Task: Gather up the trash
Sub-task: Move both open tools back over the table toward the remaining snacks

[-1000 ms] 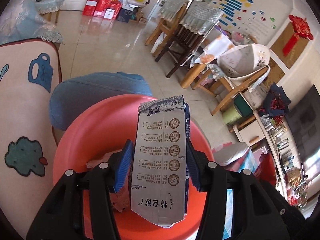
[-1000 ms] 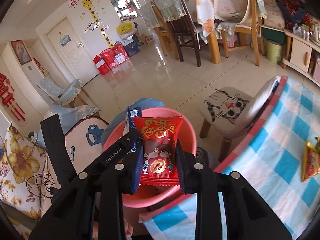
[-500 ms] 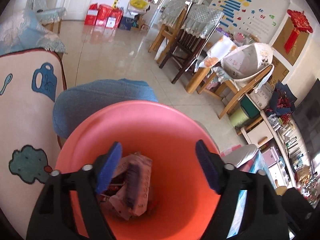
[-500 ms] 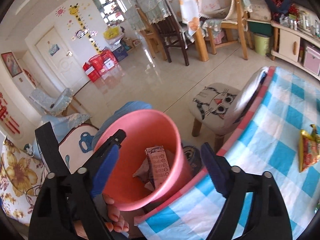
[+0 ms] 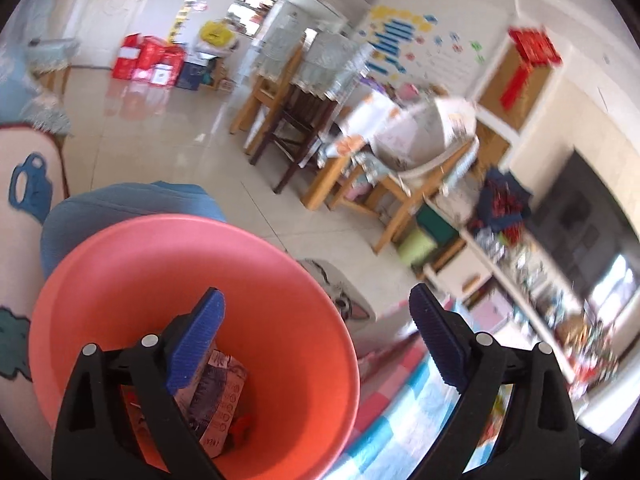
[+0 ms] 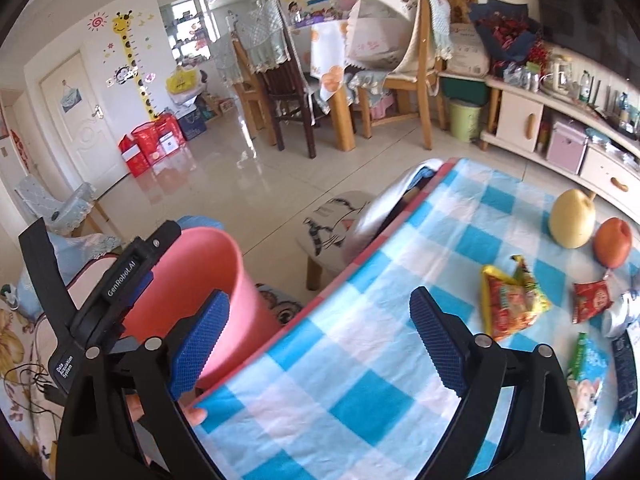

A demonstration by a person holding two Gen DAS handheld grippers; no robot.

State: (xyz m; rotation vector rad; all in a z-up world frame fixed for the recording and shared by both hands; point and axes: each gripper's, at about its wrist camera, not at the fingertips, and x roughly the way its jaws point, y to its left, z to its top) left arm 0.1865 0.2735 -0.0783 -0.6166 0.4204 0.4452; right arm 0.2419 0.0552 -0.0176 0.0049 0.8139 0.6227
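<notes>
Trash — a yellow snack packet [image 6: 514, 300], a red packet [image 6: 592, 300] and a green one [image 6: 584, 356] — lies near the table's [image 6: 360, 360] right edge. A carton [image 5: 218, 396] sits in the pink bin [image 5: 280, 320]. Left gripper [image 5: 316, 336] and right gripper [image 6: 320, 336] — jaws opening wide, nothing between them.

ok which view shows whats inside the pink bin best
The left wrist view: it looks down into the pink bin, showing the discarded carton at the bottom. The right wrist view shows only the bin's outer wall, contents hidden.
</notes>
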